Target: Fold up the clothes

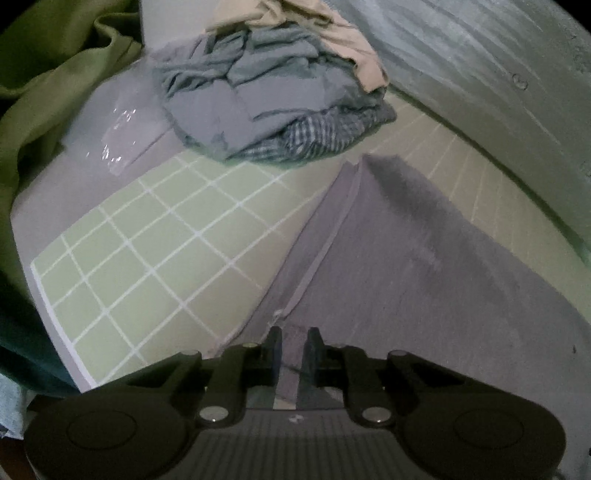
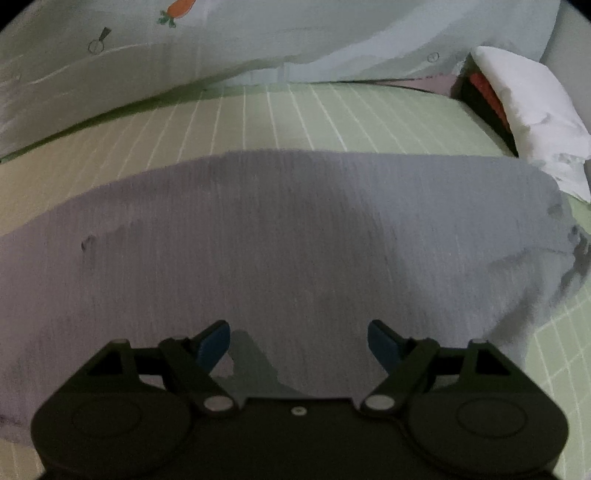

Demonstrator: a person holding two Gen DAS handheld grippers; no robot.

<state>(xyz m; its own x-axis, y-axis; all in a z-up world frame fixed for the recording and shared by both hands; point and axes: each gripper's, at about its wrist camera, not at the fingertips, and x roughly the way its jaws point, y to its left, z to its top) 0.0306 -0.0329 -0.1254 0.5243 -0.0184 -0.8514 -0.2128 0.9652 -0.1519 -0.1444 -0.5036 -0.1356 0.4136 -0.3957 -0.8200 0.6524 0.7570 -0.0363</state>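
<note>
Fabric sits pinched in the left claw [image 1: 294, 338]: its jaws are nearly together with a fold of the grey garment [image 1: 406, 266] clamped between the pads, right at the hemmed edge. From there the garment runs forward and off to the right, lying flat on the green grid sheet [image 1: 155, 243] of the bed. Further ahead of that claw there's a messy pile of clothes [image 1: 273, 107], grey-blue stuff with a checked piece poking out underneath and a beige one on top. Off to its left hangs an olive green cloth [image 1: 44, 110].

The right claw [image 2: 298, 341] has its jaws spread wide, blue pads [image 2: 212, 345] showing, nothing between them. It hovers over the same grey garment [image 2: 295, 229], which fills most of the space just ahead of it. Beyond the garment is more of the green grid sheet [image 2: 295, 118], then a pale blanket with a carrot print [image 2: 177, 11] at the far side. Ahead and to the right sits a white pillow [image 2: 528, 110].
</note>
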